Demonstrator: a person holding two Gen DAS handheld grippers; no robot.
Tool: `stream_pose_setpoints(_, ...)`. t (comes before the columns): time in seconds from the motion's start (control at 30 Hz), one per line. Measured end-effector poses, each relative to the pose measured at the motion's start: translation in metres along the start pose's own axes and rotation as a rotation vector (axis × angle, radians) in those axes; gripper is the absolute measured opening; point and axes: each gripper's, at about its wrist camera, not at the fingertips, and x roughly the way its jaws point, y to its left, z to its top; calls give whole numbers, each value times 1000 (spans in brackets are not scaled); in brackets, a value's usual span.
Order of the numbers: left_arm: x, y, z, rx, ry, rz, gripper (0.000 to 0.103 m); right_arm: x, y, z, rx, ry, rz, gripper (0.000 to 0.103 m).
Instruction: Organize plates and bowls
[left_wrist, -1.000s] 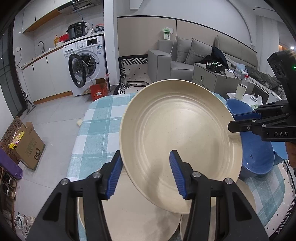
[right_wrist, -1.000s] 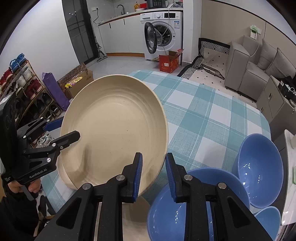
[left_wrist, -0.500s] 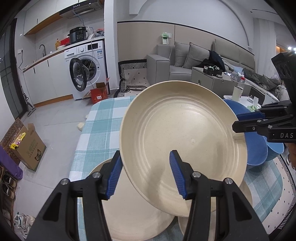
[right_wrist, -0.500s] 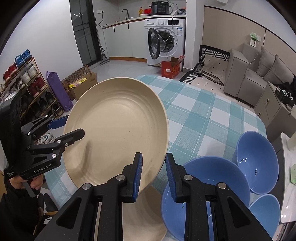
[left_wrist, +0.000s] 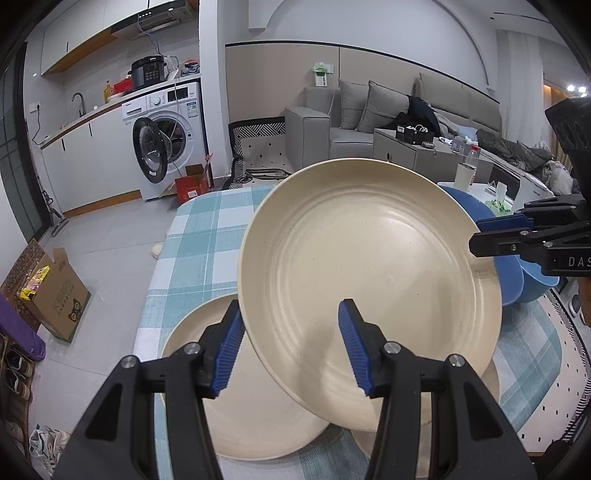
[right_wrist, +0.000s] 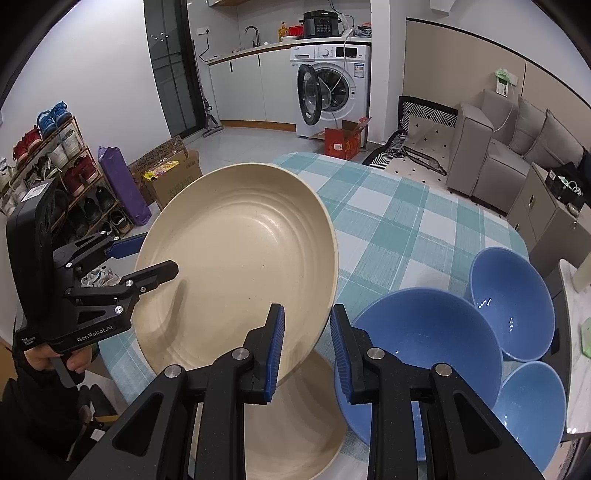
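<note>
A large cream plate (left_wrist: 369, 280) hangs tilted above the checked table; it also shows in the right wrist view (right_wrist: 236, 273). My right gripper (right_wrist: 306, 347) is shut on the plate's rim and carries it. My left gripper (left_wrist: 291, 343) is open, its jaws straddling the plate's near edge without clamping it. Below lie two more cream plates, one on the left (left_wrist: 243, 413) and one on the right (left_wrist: 491, 391). Three blue bowls stand to the right: a big one (right_wrist: 424, 350) and two smaller ones (right_wrist: 513, 299) (right_wrist: 532, 406).
The table (right_wrist: 406, 221) has a teal checked cloth. Past its edges are bare floor, a cardboard box (left_wrist: 55, 291), a shoe rack (right_wrist: 55, 162), a washing machine (left_wrist: 166, 144) and a grey sofa (left_wrist: 351, 122).
The held plate has risen further off the table, with both grippers moving up and back. More of the lower plates shows now. Grips are unchanged.
</note>
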Motion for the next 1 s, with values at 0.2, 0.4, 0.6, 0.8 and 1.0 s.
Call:
stream_pose_setpoints(0.2,-1,-8,-8,18,12,-9,51,0,-4,-11,15,-4,7,26)
stream_pose_setpoints(0.4,-1,-16,-14,35,24,-18,51,-2,-8,-21,22,-5,13,26)
stream_pose_setpoints(0.6,-2,-20,-20,47,37,-31,51,-8,-8,-31,26,-8,21,26)
stream_pose_setpoints(0.8,-2,-23,-27,45,48,-36,51,-12,-3,-44,18,-11,29,26)
stream_pose_setpoints(1.0,-3,-27,-33,52,57,-43,51,-12,-2,-58,25,-4,39,26)
